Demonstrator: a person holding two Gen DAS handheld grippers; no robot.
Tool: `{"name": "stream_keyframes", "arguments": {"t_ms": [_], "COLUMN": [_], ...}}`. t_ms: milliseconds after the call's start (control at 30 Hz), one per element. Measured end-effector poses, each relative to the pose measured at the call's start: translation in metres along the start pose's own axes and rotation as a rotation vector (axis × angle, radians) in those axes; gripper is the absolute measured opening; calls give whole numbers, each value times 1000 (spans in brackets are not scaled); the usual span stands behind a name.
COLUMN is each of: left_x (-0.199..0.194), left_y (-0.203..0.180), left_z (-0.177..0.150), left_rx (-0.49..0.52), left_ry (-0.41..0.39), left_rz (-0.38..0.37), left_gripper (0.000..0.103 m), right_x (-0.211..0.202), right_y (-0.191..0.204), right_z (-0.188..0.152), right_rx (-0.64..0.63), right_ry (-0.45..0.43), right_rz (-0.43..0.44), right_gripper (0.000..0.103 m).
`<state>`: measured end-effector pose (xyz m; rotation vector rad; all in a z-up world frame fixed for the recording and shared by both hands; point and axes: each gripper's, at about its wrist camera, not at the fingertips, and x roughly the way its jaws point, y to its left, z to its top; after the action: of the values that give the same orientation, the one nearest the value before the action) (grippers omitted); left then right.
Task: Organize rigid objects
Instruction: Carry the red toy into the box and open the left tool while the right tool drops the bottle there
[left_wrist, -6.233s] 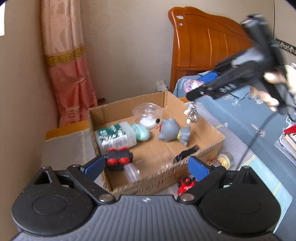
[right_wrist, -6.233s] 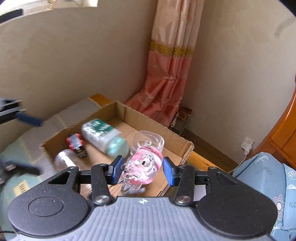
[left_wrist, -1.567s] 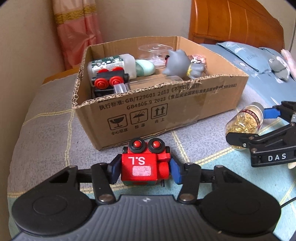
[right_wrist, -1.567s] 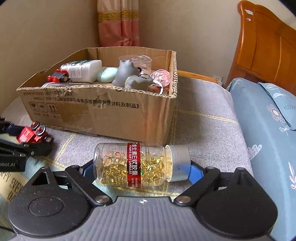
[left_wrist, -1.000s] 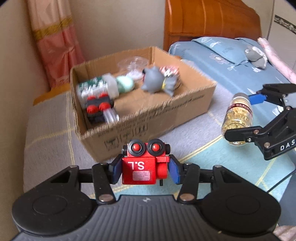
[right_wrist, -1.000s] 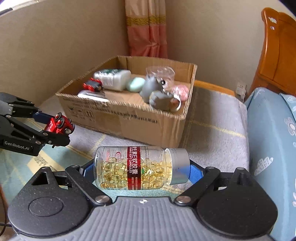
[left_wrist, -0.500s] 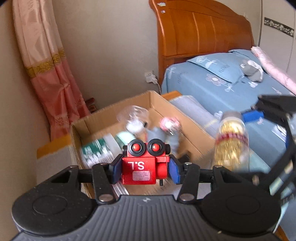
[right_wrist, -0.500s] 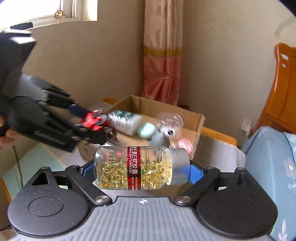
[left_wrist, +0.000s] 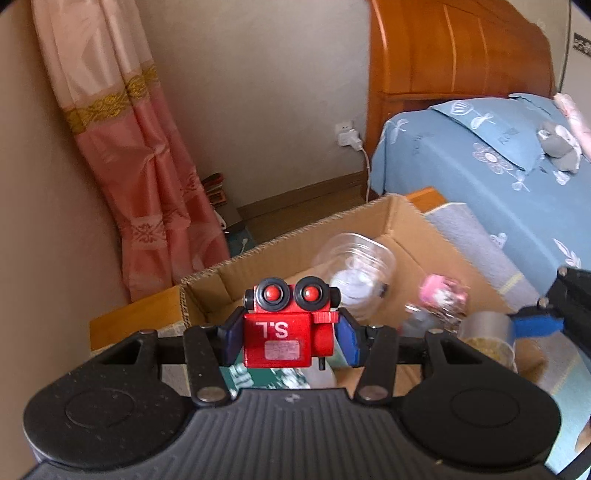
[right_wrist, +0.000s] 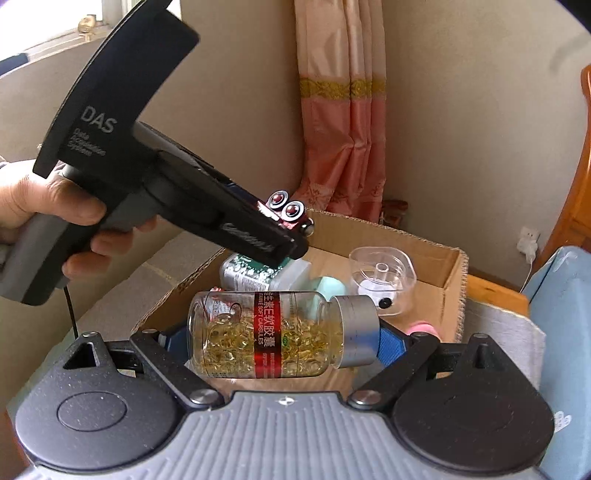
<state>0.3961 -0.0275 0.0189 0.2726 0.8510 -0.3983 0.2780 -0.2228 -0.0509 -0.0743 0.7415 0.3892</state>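
My left gripper (left_wrist: 290, 341) is shut on a red toy robot (left_wrist: 286, 332) with two red-and-black eyes, held above the near left part of the open cardboard box (left_wrist: 295, 240). It also shows in the right wrist view (right_wrist: 291, 236), over the box (right_wrist: 452, 284). My right gripper (right_wrist: 275, 341) is shut on a clear capsule bottle (right_wrist: 266, 334) of yellow softgels with a silver cap, lying sideways above the box's near right side. The bottle shows in the left wrist view (left_wrist: 487, 332). In the box lie a green-labelled white bottle (right_wrist: 258, 275), a clear plastic container (right_wrist: 382, 280) and a pink globe keychain (left_wrist: 443, 291).
A pink curtain (left_wrist: 147, 166) hangs at the back left. A wooden headboard (left_wrist: 443, 55) and a blue bed (left_wrist: 498, 177) are to the right. The box stands on a grey checked cover (right_wrist: 498, 328). A wall socket with a plug (left_wrist: 347, 136) is behind the box.
Both grippers have lifted their objects off the cover and carried them over the box. The left gripper now hangs close in front of the right one.
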Motion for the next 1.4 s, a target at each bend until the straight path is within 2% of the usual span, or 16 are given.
{"name": "stream_keyframes", "arguments": {"t_ms": [233,367,600,667,700,733,833,1167,1400], "left_x": [21,28,42,44,44,42,32,5,-48], "left_y": [11,15,18,19,20,20,19,14,0], "left_z": [10,12,16,17,17,18,16,5,-15], "left_rx": [-16,-24,-48,-64,-75,-89,-84,-72,-62], "left_ry": [25,32,55,61,62,55,8,-11,-88], "left_rz": [20,24,30,35,35,37,44,80,105], "left_gripper": [50,50,50,61,84,99,100,100,100], "right_x": [28,21,15,12,12,10,5,-5,-31], "right_y": [-1,-1,2,5,7,8,12,21,30], "right_z": [6,2,5,4,6,6,5,7,-2], "right_rx": [48,49,69,62,59,54,41,32,35], "right_ry": [41,16,8,8,9,10,13,0,-20], "right_rz": [-29,-35,-23,-26,-27,-28,-29,-43,-79], "right_gripper": [96,103,103,103,103,103,103,103,103]}}
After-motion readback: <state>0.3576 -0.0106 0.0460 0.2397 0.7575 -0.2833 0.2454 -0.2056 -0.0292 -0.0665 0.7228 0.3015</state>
